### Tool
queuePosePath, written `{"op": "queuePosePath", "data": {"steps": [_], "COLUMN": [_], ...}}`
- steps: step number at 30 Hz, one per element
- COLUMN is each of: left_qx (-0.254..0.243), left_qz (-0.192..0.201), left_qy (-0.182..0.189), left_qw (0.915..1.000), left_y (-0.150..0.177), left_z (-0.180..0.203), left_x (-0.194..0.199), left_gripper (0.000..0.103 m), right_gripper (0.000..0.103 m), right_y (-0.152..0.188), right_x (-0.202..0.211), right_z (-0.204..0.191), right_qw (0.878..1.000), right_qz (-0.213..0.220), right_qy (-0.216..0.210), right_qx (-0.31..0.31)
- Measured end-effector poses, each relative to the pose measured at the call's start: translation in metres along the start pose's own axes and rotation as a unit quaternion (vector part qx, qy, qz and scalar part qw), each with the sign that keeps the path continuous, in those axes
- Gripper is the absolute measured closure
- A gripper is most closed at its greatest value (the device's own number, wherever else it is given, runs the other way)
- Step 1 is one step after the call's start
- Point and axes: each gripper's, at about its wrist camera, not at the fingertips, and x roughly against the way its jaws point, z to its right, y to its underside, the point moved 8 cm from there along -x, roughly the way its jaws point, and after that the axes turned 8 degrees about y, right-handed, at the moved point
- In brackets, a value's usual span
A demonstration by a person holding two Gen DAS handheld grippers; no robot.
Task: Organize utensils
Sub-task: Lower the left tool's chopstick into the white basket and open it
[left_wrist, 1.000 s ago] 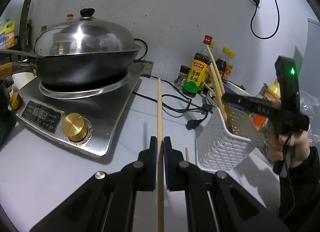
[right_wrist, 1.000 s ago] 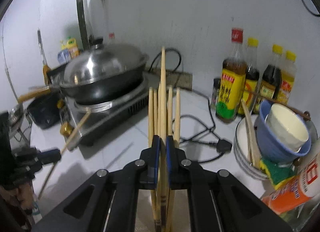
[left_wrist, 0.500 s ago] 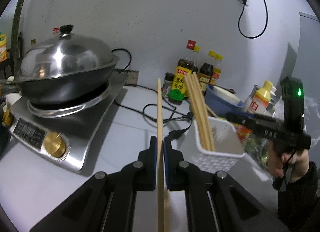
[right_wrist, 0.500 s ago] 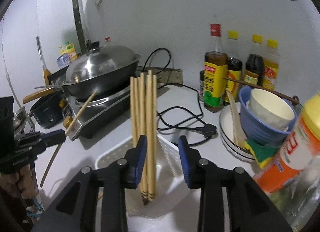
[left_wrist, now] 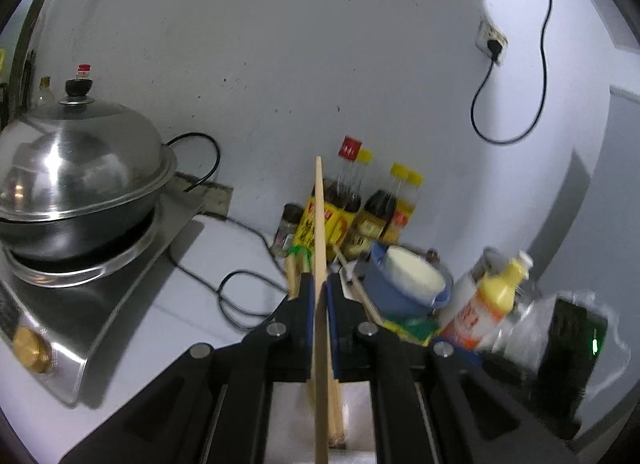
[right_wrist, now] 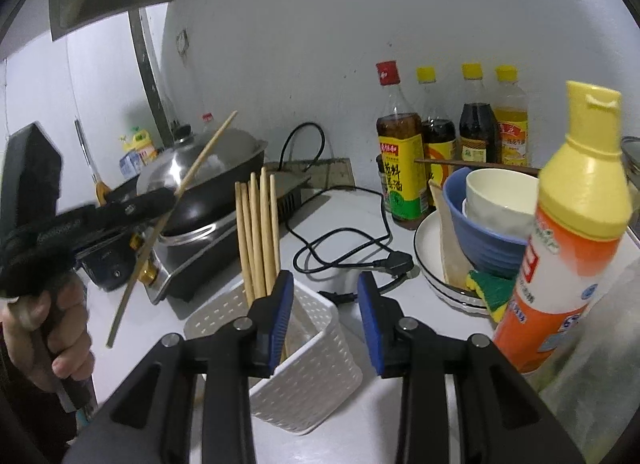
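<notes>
left gripper [left_wrist: 319, 296]: clamped on one chopstick [left_wrist: 319, 224], tilted | right gripper [right_wrist: 324, 300]: jaws apart, holding nothing | basket [right_wrist: 320, 340]: just under right gripper | chopsticks [right_wrist: 258, 232]: upright in basket, beside its left finger

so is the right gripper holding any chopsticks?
No. The right gripper is open and empty; the chopsticks stand in the white basket.

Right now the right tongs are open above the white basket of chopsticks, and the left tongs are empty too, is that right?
Not quite. The left tongs are shut on a single chopstick, as the left wrist view shows. The right tongs are indeed open above the white basket holding the bundle of chopsticks.
</notes>
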Motion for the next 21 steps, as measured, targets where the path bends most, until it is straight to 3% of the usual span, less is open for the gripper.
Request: {"op": "queuePosePath", "data": {"steps": [9, 21], "left_qx": [0.041, 0.035], "left_qz": [0.034, -0.014], "left_qy": [-0.021, -0.030], "left_qw": [0.9984, 0.9988], "left_y": [0.001, 0.042], "left_z": [0.004, 0.001], "left_x": [-0.049, -0.063], "left_gripper": [0.098, 0.097], "right_gripper": [0.067, 0.067], "right_y": [-0.003, 0.004], "right_x": [0.010, 0.005], "right_z": [0.018, 0.033], "right_qw": [0.999, 0.999], "right_qz": [0.025, 0.023], "right_qy": [-0.013, 0.008], "right_qx": [-0.028, -0.039]}}
